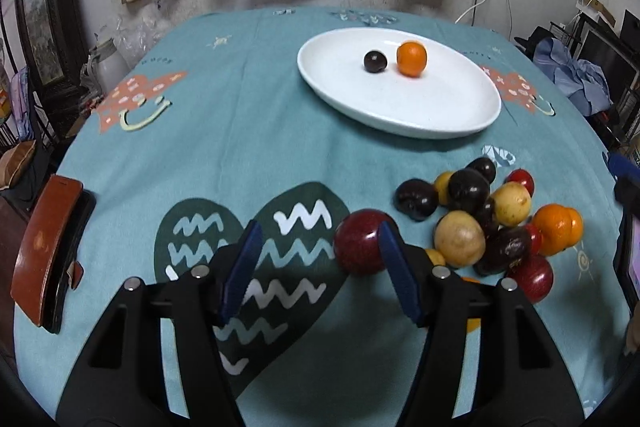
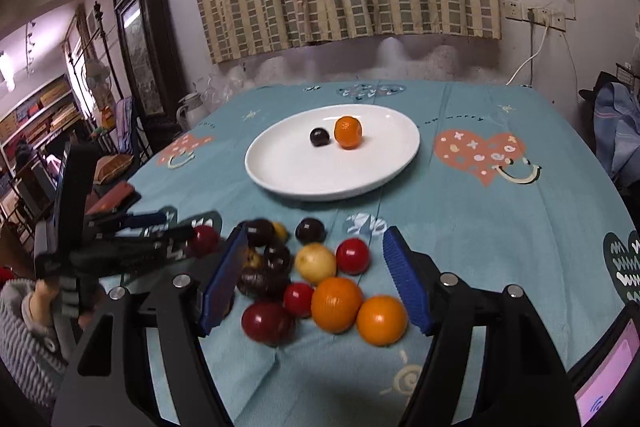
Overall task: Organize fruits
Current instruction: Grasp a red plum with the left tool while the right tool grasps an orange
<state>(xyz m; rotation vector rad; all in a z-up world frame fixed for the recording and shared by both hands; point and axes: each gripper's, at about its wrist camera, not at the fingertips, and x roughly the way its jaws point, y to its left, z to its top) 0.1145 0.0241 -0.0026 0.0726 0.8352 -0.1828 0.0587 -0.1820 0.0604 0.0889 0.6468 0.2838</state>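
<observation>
A white oval plate (image 1: pixel 400 119) (image 2: pixel 320 189) lies at the far middle of the teal tablecloth, with a dark plum (image 1: pixel 375 61) (image 2: pixel 319 137) and an orange (image 1: pixel 411 59) (image 2: pixel 348 132) on it. Nearer, a heap of loose fruit (image 1: pixel 480 219) (image 2: pixel 320 279) lies on the cloth: dark plums, yellow fruits, red ones and oranges. My left gripper (image 1: pixel 320 267) (image 2: pixel 172 229) is open, and a red apple (image 1: pixel 358 243) (image 2: pixel 205 239) sits just inside its right finger without being pinched. My right gripper (image 2: pixel 316 279) hovers open over the heap, holding nothing.
A brown phone case (image 1: pixel 44 251) (image 2: pixel 116 199) lies at the table's left edge. A lit phone screen (image 2: pixel 612 367) shows at the lower right. A grey sleeve and hand (image 2: pixel 28 327) hold the left gripper. A white jug (image 2: pixel 188 111) stands beyond the table.
</observation>
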